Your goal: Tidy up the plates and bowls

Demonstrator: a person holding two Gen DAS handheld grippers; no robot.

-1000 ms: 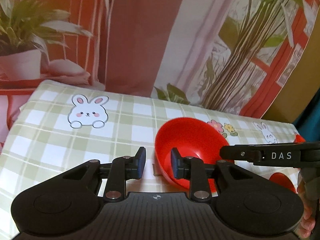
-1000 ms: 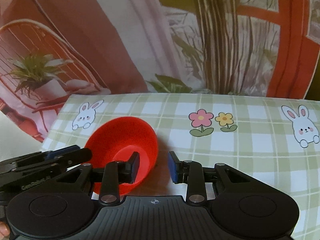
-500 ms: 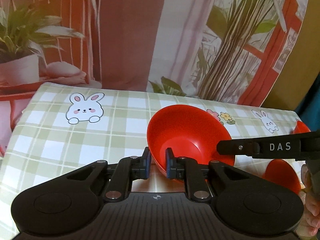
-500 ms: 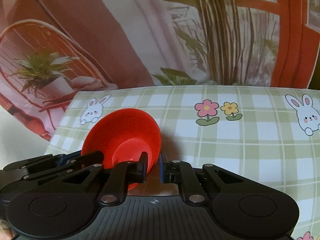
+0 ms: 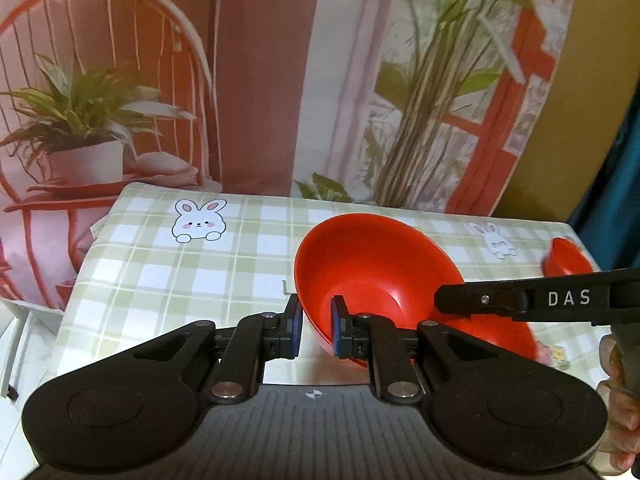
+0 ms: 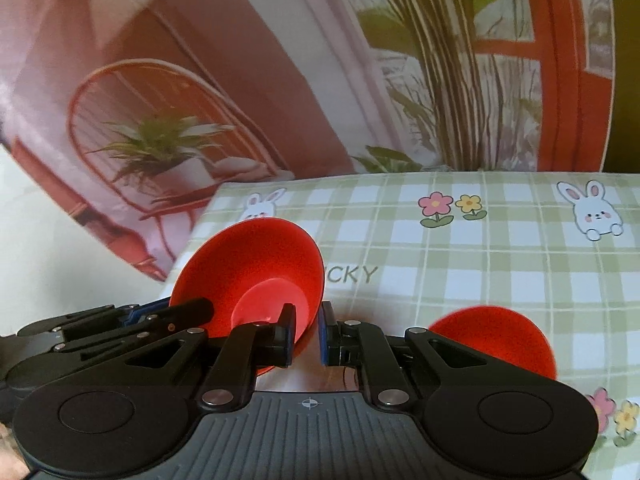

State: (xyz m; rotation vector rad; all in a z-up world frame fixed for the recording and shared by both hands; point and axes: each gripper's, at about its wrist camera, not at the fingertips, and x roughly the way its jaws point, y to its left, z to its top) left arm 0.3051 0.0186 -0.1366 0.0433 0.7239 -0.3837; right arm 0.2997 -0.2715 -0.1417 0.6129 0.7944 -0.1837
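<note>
Both units are clamped on one red bowl [image 5: 376, 276]: the left hand-held gripper [image 5: 314, 326] at its 7 o'clock rim, the right hand-held gripper [image 6: 306, 332] opposite. The bowl hangs tilted above the surface [image 5: 160, 272]. Recommended: raise both ends evenly, level it, then carry it to the smaller red bowl [image 6: 494, 338] at 4 o'clock.

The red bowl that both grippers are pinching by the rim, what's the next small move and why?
Probably carry the red bowl sideways toward the second red bowl on the checked tablecloth and nest it there. The left gripper and right gripper each clamp a side of its rim, and it looks lifted and tilted.
</note>
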